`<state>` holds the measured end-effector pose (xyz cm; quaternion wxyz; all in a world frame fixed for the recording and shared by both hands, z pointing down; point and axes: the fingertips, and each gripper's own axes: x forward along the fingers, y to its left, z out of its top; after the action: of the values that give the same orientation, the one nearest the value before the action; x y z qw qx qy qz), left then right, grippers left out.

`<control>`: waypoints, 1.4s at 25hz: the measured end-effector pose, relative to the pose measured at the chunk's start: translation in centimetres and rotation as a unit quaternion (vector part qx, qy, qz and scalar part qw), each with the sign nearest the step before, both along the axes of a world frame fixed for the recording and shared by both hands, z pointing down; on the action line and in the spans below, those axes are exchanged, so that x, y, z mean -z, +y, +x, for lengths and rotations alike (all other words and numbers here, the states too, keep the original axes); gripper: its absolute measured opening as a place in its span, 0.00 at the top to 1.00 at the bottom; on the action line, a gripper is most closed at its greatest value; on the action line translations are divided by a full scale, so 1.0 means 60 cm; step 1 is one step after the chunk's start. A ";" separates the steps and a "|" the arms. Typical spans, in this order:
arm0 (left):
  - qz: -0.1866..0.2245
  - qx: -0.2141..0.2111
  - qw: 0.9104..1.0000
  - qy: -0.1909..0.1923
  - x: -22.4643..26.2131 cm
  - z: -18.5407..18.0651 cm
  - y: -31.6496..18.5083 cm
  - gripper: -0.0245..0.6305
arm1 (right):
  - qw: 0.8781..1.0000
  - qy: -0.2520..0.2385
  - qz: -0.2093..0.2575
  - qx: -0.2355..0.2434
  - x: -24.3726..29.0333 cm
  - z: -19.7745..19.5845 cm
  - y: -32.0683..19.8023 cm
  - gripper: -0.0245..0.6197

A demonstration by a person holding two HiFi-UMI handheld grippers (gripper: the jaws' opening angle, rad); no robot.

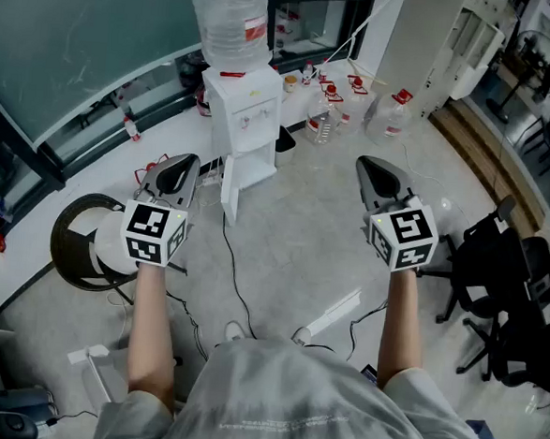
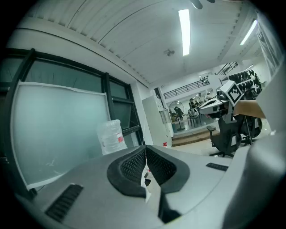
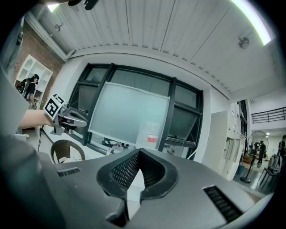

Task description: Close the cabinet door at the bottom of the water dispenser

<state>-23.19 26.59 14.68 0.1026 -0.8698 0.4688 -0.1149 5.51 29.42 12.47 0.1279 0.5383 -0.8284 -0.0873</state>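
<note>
While the head view gives me the whole water dispenser (image 1: 240,108), standing upright at the far edge of the floor (image 1: 291,253) under the window, both gripper views lose its lower half behind the grippers' own grey bodies. Only the bottle (image 2: 110,136) on top pokes out there. What's inside the cabinet is too small for me to make out.

Left gripper (image 1: 183,164) is pinched fully together with nothing in it. It hovers just left of the dispenser's foot, and I can't tell if it's touching. Right gripper (image 1: 373,166) is the same deal, jaws together and empty, well off to the right.

Cabinet door (image 1: 230,190) is at the bottom of the dispenser, swung out toward me off the left side of the opening, so I see it nearly edge-on. Its long axis is vertical and the free edge points my way.
</note>
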 end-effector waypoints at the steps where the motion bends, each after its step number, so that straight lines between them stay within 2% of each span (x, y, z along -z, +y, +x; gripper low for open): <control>1: -0.004 -0.004 1.000 -0.001 -0.005 0.015 0.002 0.93 | 1.000 -0.001 0.000 0.000 -0.001 0.007 0.003 0.92; 7: -0.012 -0.022 1.000 -0.012 -0.021 0.109 0.016 0.93 | 1.000 -0.012 0.002 0.017 -0.013 0.058 0.015 0.92; 10: -0.025 -0.017 1.000 -0.003 -0.035 0.143 0.022 0.93 | 1.000 -0.016 0.001 0.017 -0.028 0.101 0.021 0.92; 13: -0.042 0.008 0.999 0.017 -0.051 0.165 0.029 0.93 | 0.999 -0.023 -0.011 0.028 -0.047 0.143 0.026 0.92; 17: -0.050 0.025 0.995 0.081 -0.049 0.185 0.040 0.93 | 0.998 -0.044 -0.028 0.043 -0.062 0.183 0.015 0.92; 21: -0.049 -0.015 0.995 0.088 -0.052 0.212 0.037 0.94 | 0.997 -0.045 -0.023 0.050 -0.070 0.185 -0.011 0.92; 25: -0.017 0.007 0.994 0.106 -0.045 0.201 -0.017 0.93 | 0.996 -0.048 -0.021 0.065 -0.076 0.166 -0.058 0.91; 26: -0.011 0.016 0.993 0.113 -0.043 0.191 -0.038 0.93 | 0.996 -0.048 -0.026 0.072 -0.077 0.156 -0.076 0.85; 27: -0.009 0.022 0.993 0.118 -0.045 0.181 -0.061 0.84 | 0.995 -0.047 -0.032 0.078 -0.080 0.146 -0.094 0.75; 28: -0.009 0.026 0.992 0.120 -0.048 0.173 -0.083 0.67 | 0.995 -0.044 -0.037 0.082 -0.083 0.137 -0.113 0.66; 29: -0.006 0.030 0.992 0.120 -0.052 0.165 -0.105 0.62 | 0.995 -0.040 -0.041 0.085 -0.087 0.130 -0.133 0.62; 32: 0.003 0.044 0.992 0.120 -0.070 0.134 -0.183 0.55 | 0.994 -0.037 -0.048 0.092 -0.104 0.107 -0.200 0.60; 35: -0.011 0.056 0.993 0.103 -0.106 0.096 -0.274 0.52 | 0.993 -0.016 -0.065 0.097 -0.132 0.069 -0.281 0.49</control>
<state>-17.41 10.16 21.01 0.0372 -0.8502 0.5239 -0.0355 9.66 12.53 20.40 0.1401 0.4478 -0.8824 -0.0365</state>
